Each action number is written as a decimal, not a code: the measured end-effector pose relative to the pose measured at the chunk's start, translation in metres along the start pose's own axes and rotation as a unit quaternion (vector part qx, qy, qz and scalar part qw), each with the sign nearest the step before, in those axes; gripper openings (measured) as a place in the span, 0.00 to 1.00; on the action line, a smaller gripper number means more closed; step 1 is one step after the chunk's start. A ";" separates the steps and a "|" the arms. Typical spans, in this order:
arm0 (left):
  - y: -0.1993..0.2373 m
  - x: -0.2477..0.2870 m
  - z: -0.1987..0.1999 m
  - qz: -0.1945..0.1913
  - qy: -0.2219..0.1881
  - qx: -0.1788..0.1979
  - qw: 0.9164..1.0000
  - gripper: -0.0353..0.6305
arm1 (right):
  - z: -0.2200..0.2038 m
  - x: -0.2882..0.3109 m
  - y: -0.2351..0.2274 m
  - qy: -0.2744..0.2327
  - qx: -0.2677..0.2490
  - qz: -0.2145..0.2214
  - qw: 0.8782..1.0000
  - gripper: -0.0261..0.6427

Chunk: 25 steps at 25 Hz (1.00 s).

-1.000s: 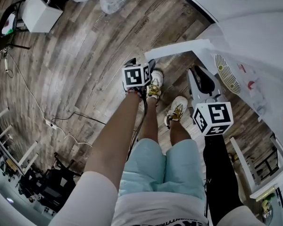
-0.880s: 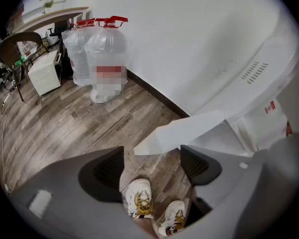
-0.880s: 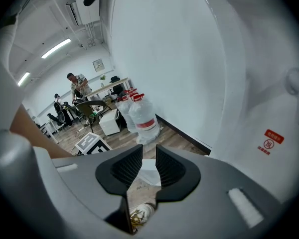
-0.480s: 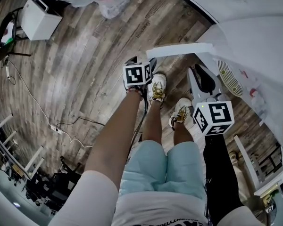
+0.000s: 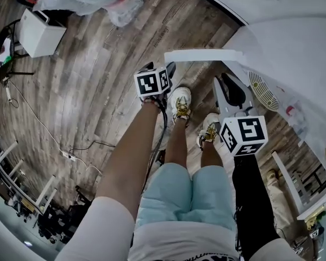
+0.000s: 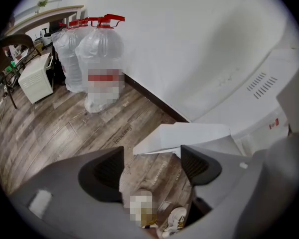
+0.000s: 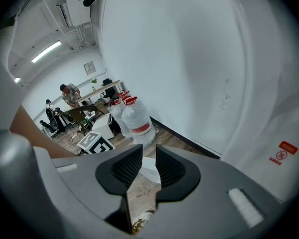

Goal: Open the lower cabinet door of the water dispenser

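Left claw [image 6: 152, 159]: released, jaws wide apart, only floor [image 6: 65, 128] showing between them. Just past its tips, at about 1 o'clock in the left gripper view, the white lower cabinet door [image 6: 187, 135] stands swung out from the water dispenser [image 6: 261, 101]. I see no contact between claw and door.

Right claw [image 7: 148, 164]: clenched on nothing, pads nearly meeting. In the head view it sits at about 4 o'clock from the left one.

Judgement: the door looks largely open.

Risks:
1. With no grip on it, the door may swing back.
2. Closing the left claw from here could catch air, or only the thin edge, and slip.
3. Pulling wider sweeps the door toward the person's shoes [image 5: 180, 103] just below.

The water bottles [image 6: 102, 59], at 11 o'clock, stand well apart.
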<state>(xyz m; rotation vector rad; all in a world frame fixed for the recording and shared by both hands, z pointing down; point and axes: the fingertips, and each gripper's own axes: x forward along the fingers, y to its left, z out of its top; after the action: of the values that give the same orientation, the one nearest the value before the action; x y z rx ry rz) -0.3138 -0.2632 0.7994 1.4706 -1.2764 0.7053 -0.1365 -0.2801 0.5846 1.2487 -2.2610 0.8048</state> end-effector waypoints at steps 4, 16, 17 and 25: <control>0.001 0.004 0.014 0.000 0.002 0.008 1.000 0.67 | 0.002 0.005 -0.004 0.002 0.007 -0.006 1.000 0.17; 0.000 0.007 0.021 -0.013 0.019 0.040 0.999 0.67 | 0.012 0.014 -0.009 -0.006 0.018 -0.016 1.000 0.16; 0.000 0.007 0.020 -0.013 0.019 0.042 0.999 0.67 | 0.012 0.013 -0.008 -0.007 0.018 -0.016 1.000 0.16; -0.015 -0.001 0.010 -0.036 0.014 0.064 0.997 0.67 | 0.010 0.003 -0.002 -0.012 0.015 -0.022 1.000 0.16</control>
<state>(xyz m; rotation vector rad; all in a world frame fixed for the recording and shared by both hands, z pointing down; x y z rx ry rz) -0.3016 -0.2739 0.7910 1.5979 -1.1692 0.7692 -0.1370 -0.2892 0.5793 1.3244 -2.2406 0.8149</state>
